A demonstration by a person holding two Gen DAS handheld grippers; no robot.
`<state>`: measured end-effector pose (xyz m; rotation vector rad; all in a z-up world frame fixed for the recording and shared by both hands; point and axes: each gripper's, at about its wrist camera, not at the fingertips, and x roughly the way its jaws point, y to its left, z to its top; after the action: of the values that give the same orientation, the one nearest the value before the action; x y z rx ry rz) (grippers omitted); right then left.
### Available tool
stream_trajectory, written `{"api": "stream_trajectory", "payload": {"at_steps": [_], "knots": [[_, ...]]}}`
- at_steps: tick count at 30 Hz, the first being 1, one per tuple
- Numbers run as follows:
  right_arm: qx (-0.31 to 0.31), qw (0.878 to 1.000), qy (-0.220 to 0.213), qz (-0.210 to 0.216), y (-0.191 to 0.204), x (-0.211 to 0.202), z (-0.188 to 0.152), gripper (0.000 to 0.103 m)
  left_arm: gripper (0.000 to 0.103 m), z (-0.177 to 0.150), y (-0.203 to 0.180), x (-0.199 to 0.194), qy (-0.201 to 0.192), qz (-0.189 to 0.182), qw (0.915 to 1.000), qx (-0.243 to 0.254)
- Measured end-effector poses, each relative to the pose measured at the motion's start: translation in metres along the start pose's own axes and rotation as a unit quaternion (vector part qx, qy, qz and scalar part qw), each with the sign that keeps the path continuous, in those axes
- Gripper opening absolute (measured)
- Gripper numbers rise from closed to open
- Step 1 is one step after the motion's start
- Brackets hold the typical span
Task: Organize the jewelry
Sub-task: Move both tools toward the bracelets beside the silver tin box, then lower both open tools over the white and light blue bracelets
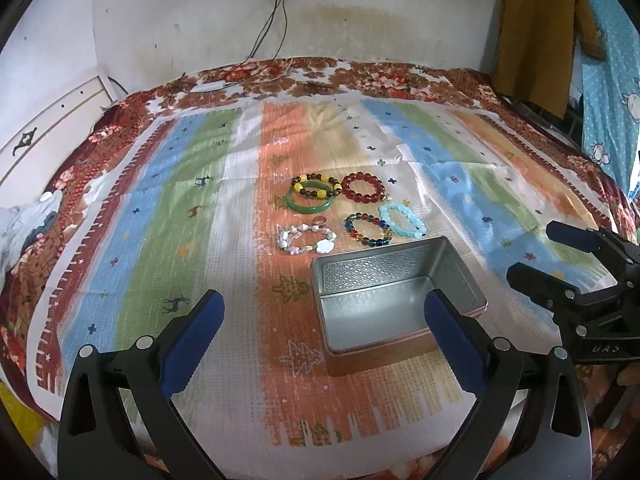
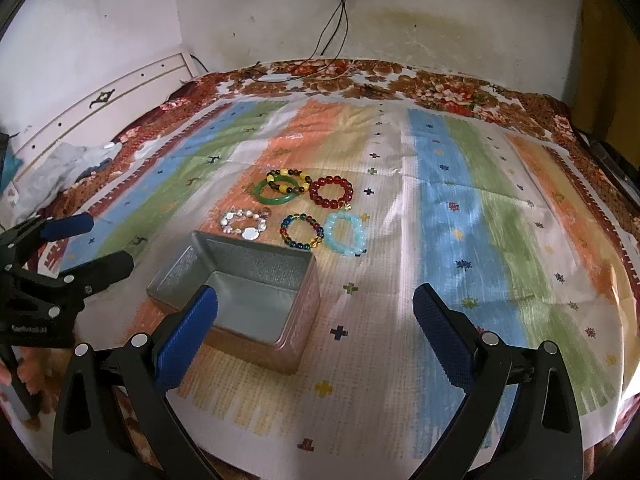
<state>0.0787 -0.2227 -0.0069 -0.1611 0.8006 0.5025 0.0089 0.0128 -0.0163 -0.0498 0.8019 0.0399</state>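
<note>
An open empty metal tin [image 1: 460, 268] [image 2: 176, 264] sits on a striped cloth. Beyond it lie several bracelets: a green bangle [image 1: 308, 205] [image 2: 276, 199], a yellow-and-brown beaded one [image 1: 316, 185] [image 2: 289, 179], a red beaded one [image 1: 363, 189] [image 2: 331, 192], a multicolour one [image 1: 368, 229] [image 2: 302, 231], a pale blue one [image 1: 401, 220] [image 2: 345, 234] and a white shell one [image 1: 306, 239] [image 2: 244, 222]. My left gripper [image 1: 324, 312] [image 2: 90, 238] is open and empty, near the tin. My right gripper [image 2: 316, 304] [image 1: 532, 252] is open and empty, right of the tin.
The striped cloth [image 1: 160, 216] covers a floral bedspread [image 1: 360, 76]. Cables and a white charger [image 1: 208, 87] lie at the far edge by the wall. A headboard [image 1: 48, 120] and crumpled clothes [image 1: 24, 224] are at the left. A mustard coat [image 1: 536, 28] hangs at the right.
</note>
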Motion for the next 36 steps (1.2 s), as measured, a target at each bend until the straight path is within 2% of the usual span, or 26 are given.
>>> {"api": "stream_trajectory", "payload": {"at_steps": [16, 25, 31, 36], "knots": [[0.016, 1.000, 0.003, -0.001, -0.016, 0.015, 0.031, 0.099, 0.098, 0.039, -0.003, 0.023, 0.018, 0.007, 0.9996, 0.019], [0.022, 1.000, 0.021, 0.002, -0.023, 0.030, 0.045, 0.099, 0.098, 0.055, 0.009, 0.045, 0.049, 0.007, 0.9988, -0.006], [0.021, 0.999, 0.034, -0.005, -0.025, 0.041, 0.052, 0.099, 0.097, 0.069, 0.020, 0.057, 0.052, 0.004, 0.9983, -0.026], [0.023, 0.999, 0.044, -0.008, -0.028, 0.051, 0.058, 0.099, 0.097, 0.077, 0.023, 0.066, 0.050, 0.018, 0.9983, -0.023]]}}
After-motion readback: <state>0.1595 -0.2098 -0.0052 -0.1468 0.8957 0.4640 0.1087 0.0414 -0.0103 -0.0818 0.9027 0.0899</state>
